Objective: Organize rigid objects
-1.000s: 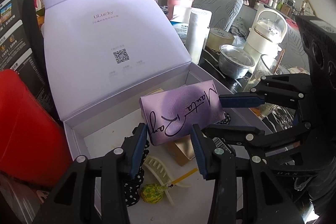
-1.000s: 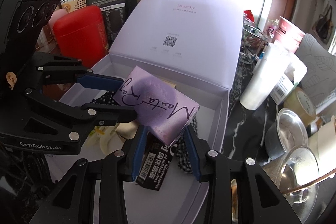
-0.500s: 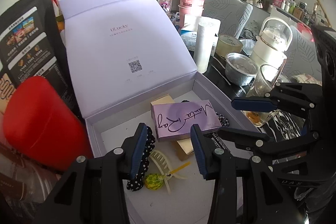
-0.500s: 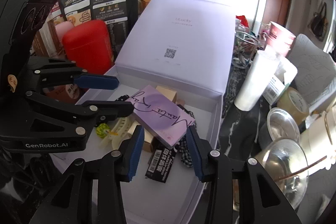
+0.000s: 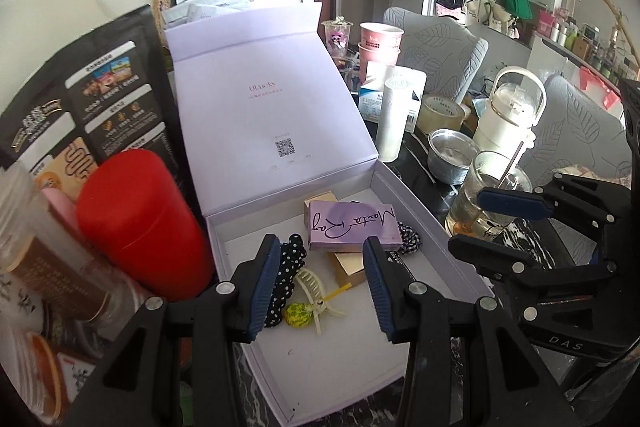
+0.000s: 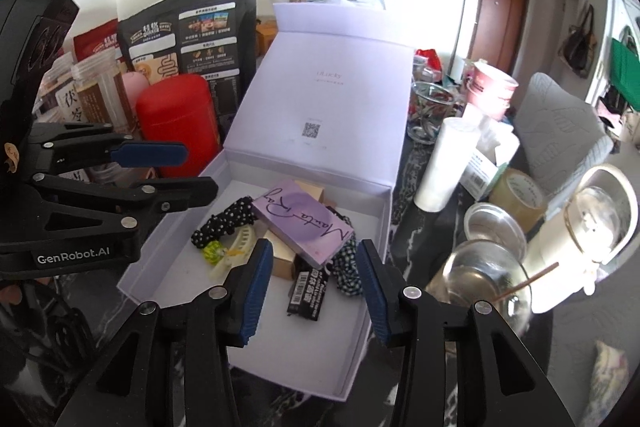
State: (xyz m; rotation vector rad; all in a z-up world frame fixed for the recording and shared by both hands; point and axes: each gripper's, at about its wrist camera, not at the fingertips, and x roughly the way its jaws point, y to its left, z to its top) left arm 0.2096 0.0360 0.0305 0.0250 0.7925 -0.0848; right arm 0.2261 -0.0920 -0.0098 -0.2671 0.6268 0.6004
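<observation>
An open lilac gift box stands with its lid raised. Inside lies a purple "Manta Ray" box on top of a gold box, with a polka-dot scrunchie, a cream hair claw, a lollipop, a black barcode packet and a checked scrunchie. My left gripper is open and empty above the box's near end. My right gripper is open and empty, held back from the box.
A red canister and black snack bags stand left of the box. On the right are a white tube, a foil cup, a glass with a stick, a tape roll and a white kettle.
Both grippers have pulled back and up from the box. The purple box, held up between them a second ago, now lies on the other things inside.
</observation>
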